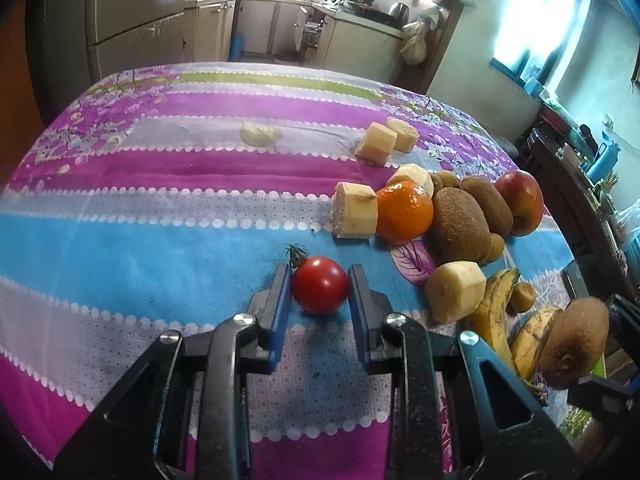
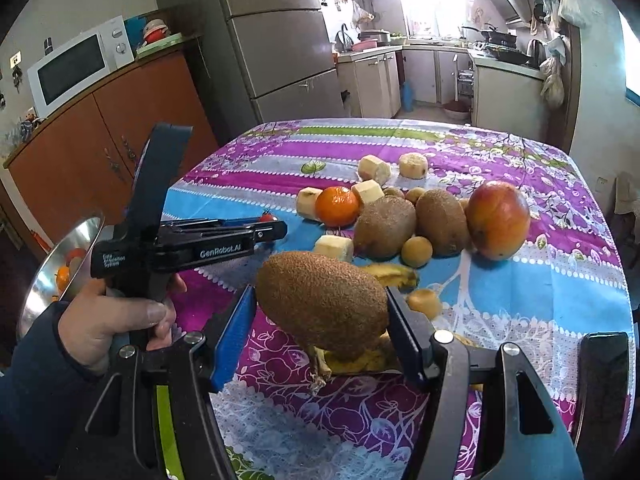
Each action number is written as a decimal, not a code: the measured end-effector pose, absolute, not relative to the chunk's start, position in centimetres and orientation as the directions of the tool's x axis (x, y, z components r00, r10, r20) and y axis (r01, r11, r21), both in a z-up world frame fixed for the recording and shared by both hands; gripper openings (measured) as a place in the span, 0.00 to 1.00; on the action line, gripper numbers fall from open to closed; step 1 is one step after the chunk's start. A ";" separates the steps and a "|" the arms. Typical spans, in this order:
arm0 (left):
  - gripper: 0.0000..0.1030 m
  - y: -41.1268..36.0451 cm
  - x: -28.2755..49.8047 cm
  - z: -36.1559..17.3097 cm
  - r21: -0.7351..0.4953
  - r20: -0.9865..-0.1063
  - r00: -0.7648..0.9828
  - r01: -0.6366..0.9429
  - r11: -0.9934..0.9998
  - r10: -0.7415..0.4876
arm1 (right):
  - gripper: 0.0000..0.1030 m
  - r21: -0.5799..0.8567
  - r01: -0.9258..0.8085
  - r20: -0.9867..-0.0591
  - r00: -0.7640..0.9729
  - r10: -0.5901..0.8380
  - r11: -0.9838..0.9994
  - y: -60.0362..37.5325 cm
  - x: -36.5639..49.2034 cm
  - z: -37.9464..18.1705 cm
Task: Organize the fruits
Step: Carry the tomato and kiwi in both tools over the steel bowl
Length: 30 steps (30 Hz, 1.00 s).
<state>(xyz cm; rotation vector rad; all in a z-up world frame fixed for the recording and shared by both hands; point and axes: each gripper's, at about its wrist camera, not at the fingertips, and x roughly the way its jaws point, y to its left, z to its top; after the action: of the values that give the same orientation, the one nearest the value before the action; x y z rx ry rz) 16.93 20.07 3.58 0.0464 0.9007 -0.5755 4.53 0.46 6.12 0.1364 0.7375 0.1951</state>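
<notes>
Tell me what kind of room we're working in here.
Most likely a home kitchen with a dining table: a tall fridge, a microwave on a wooden cabinet, and a stove counter with pans behind the cloth-covered table.

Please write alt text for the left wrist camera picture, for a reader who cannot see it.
The left gripper brackets a red tomato on a striped tablecloth. To the right lie an orange, kiwis, an apple, bananas and pale peeled chunks.

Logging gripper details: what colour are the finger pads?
Blue pads, clearest in the left wrist view.
</notes>
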 end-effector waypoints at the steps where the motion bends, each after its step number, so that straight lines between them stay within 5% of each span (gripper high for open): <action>1: 0.28 20.1 16.8 3.7 -0.196 -0.748 0.484 0.492 0.848 -0.454 | 0.66 0.191 -0.127 -0.651 0.726 0.222 0.973 0.4 4.5 6.2; 18: 0.28 26.3 7.1 16.5 -0.177 -0.537 0.657 0.525 0.833 -0.529 | 0.66 0.132 -0.188 -0.532 0.815 0.229 0.973 3.1 2.1 13.4; 30: 0.28 43.2 1.1 21.1 -0.137 -0.459 0.830 0.288 0.948 -0.319 | 0.66 0.079 -0.472 -0.461 0.764 0.452 0.878 17.1 2.6 20.2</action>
<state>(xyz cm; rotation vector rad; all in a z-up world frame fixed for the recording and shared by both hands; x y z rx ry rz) 1.14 43.20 21.14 -0.0626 0.4973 -0.3223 2.57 17.10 20.24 -0.0423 0.4905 0.5024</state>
